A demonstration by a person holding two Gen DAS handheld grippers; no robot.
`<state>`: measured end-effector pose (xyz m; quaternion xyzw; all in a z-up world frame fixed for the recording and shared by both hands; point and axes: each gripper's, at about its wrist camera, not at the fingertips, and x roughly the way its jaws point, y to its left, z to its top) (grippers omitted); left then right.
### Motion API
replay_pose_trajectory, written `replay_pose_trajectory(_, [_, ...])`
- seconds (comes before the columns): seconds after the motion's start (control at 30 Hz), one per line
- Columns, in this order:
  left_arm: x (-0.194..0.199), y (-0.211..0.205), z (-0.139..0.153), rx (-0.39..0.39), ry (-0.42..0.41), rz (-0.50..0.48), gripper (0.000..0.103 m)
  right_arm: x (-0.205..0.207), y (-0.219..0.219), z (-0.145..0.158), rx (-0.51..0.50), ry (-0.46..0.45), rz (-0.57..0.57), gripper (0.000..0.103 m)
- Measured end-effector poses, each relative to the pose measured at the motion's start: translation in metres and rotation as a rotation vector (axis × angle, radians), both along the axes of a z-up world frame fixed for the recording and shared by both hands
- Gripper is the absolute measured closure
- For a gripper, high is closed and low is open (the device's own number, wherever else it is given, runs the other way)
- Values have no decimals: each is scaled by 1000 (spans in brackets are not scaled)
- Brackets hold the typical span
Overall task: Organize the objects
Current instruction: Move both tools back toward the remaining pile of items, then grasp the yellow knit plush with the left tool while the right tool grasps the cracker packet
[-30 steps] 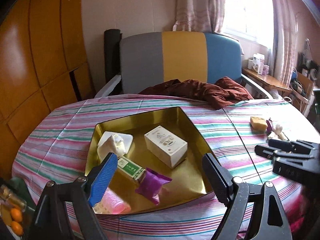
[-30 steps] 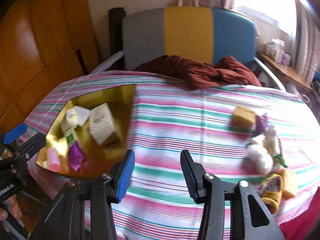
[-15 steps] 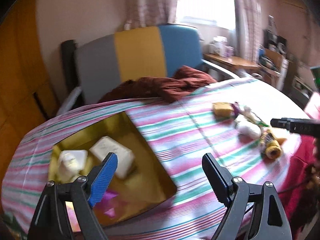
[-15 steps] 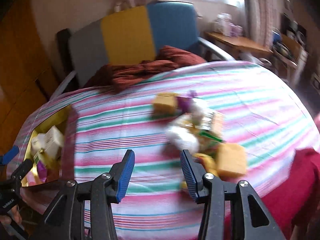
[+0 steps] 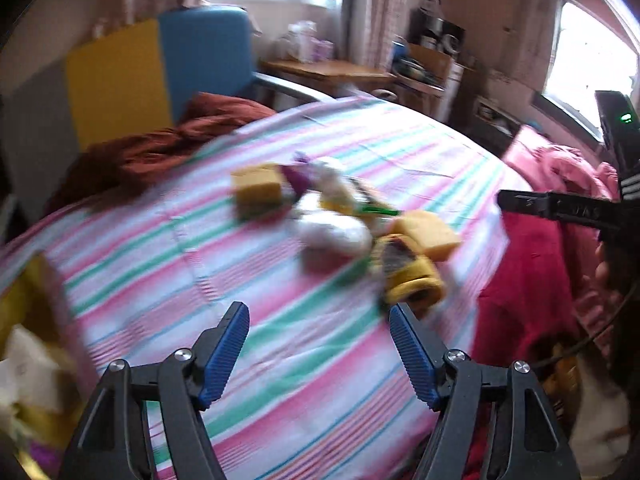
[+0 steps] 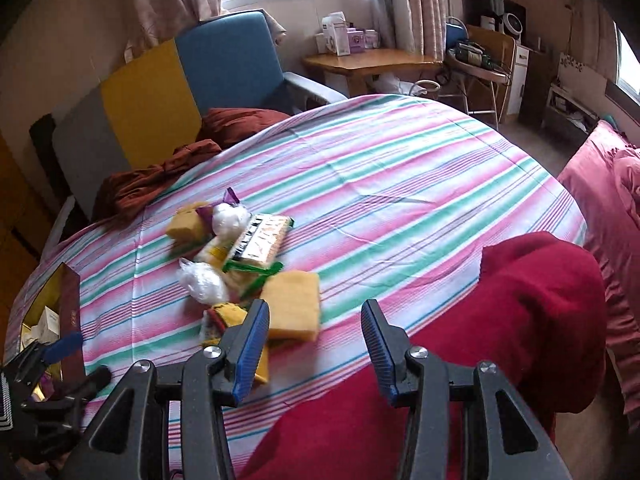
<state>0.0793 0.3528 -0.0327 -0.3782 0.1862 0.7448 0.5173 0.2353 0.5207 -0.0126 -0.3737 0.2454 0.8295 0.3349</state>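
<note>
Now your right gripper (image 6: pixel 314 344) gapes empty near yellow sponge (image 6: pixel 294 304); left gripper (image 5: pixel 318 354) wide too, loose pile awaiting gold tray (image 6: pixel 40 304)

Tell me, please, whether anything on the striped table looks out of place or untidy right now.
Yes. A loose heap of small items lies jumbled on the striped tablecloth: yellow sponges, clear-wrapped white bundles, a flat packet and a green clip, overlapping at odd angles. They sit outside the gold tray at the table's left edge.
</note>
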Motion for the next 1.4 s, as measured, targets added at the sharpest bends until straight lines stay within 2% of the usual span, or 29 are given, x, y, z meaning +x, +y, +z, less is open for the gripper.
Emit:
replay_pose_trajectory(0.2, [13, 51, -15, -16, -76, -88, 29, 7, 6, -6, -16, -5, 9, 55])
replay_pose_trajectory(0.43, [16, 94, -46, -78, -166, -87, 29, 9, 15, -13, -34, -24, 11, 55])
replay_pose_trajectory(0.5, [17, 98, -52, -80, -178, -87, 34, 8, 18, -16, -42, -34, 12, 55])
replay_pose_trajectory(0.53, [17, 99, -55, -85, -179, -96, 52, 8, 19, -17, -46, -36, 12, 55])
replay_pose_trajectory(0.57, [17, 98, -59, -102, -178, -102, 58, 7, 20, -17, -50, -37, 12, 55])
replay_pose_trajectory(0.67, [10, 80, -58, -69, -198, -106, 66, 3, 22, -18, -59, -40, 23, 55])
replay_pose_trajectory(0.87, [-8, 30, -52, -66, -151, -24, 66, -26, 26, -15, -111, -23, 91, 55])
replay_pose_trajectory(1.07, [-21, -18, -55, -72, -121, 65, 66, -86, 34, -28, -213, -58, 164, 55])
replay_pose_trajectory(1.17, [-32, -34, -63, -51, -168, 109, 65, -116, 42, -40, -240, -101, 160, 54])
replay_pose_trajectory(1.23, [-35, -40, -64, -38, -192, 121, 65, -135, 49, -51, -273, -136, 147, 47])
replay_pose_trajectory(1.3, [-34, -40, -66, -33, -190, 121, 65, -148, 56, -61, -283, -163, 123, 43])
replay_pose_trajectory(1.4, [-35, -41, -68, -25, -198, 125, 65, -162, 65, -74, -307, -186, 87, 42])
